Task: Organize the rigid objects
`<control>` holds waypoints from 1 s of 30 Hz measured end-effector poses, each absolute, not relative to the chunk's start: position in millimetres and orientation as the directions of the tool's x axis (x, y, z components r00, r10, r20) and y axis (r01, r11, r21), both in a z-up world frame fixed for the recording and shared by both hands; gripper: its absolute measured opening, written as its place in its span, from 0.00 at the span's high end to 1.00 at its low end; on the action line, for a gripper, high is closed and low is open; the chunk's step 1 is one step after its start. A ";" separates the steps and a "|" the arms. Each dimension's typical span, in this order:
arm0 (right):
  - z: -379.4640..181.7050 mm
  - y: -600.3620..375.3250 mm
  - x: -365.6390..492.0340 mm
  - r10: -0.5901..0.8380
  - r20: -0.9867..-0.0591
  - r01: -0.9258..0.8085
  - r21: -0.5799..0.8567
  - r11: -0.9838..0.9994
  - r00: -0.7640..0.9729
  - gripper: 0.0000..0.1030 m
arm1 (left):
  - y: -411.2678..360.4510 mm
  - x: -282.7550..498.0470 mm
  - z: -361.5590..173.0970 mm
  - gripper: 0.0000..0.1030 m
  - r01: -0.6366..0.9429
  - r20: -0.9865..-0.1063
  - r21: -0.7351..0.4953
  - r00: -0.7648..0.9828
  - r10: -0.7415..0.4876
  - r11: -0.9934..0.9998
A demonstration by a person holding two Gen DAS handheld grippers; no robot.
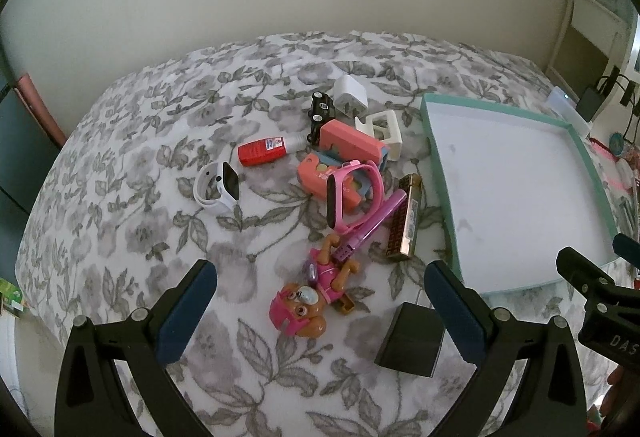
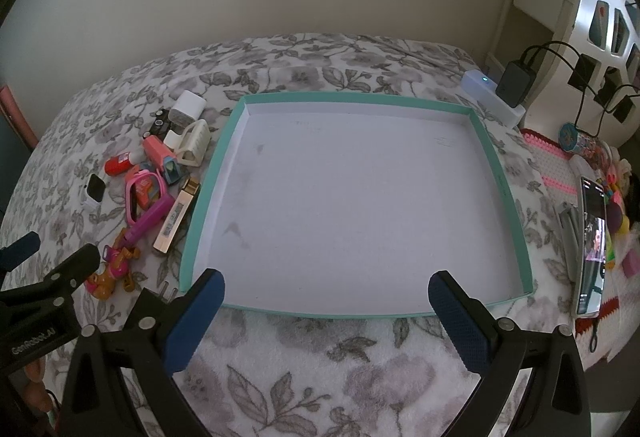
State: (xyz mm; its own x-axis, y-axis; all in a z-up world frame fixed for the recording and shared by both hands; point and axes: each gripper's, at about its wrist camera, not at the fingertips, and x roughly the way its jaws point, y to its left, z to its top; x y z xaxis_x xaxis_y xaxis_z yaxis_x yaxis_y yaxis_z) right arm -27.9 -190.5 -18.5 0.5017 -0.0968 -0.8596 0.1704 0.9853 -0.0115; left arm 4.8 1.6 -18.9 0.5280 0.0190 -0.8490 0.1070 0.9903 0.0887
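Note:
A shallow teal tray (image 1: 434, 141) (image 2: 212, 173) with a white floor lies on the floral blanket, nothing in it. To its left is a pile: a pink toy pup (image 1: 310, 297) (image 2: 110, 271), a purple pen (image 1: 372, 223), a gold harmonica (image 1: 406, 221) (image 2: 176, 215), a pink watch (image 1: 352, 193), a white watch (image 1: 218, 187), a red bottle (image 1: 262, 151), a pink case (image 1: 352, 143), a black toy car (image 1: 320, 111), a white charger (image 1: 350, 95) and a black plug (image 1: 412, 341). My left gripper (image 1: 320, 313) is open over the pup. My right gripper (image 2: 326, 313) is open at the tray's near edge.
A phone (image 2: 592, 245) with a lit screen stands at the right beside small colourful toys (image 2: 618, 197). A white power strip (image 2: 494, 99) with black adapters sits behind the tray. The wall runs along the bed's far edge.

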 end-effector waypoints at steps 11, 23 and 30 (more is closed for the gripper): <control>-19.1 -190.8 -27.8 -0.096 -0.860 0.170 -0.011 0.985 0.502 0.00 | 1.2 6.7 -19.8 0.00 0.105 -0.855 0.086 0.519 0.019 0.991; -19.6 -191.1 -27.6 -0.095 -0.860 0.170 -0.010 0.985 0.501 0.00 | 1.4 6.2 -20.2 0.00 0.107 -0.854 0.086 0.520 0.018 0.991; -19.3 -191.2 -27.5 -0.095 -0.861 0.170 -0.010 0.985 0.500 0.00 | 1.4 6.0 -20.1 0.00 0.105 -0.854 0.086 0.520 0.019 0.991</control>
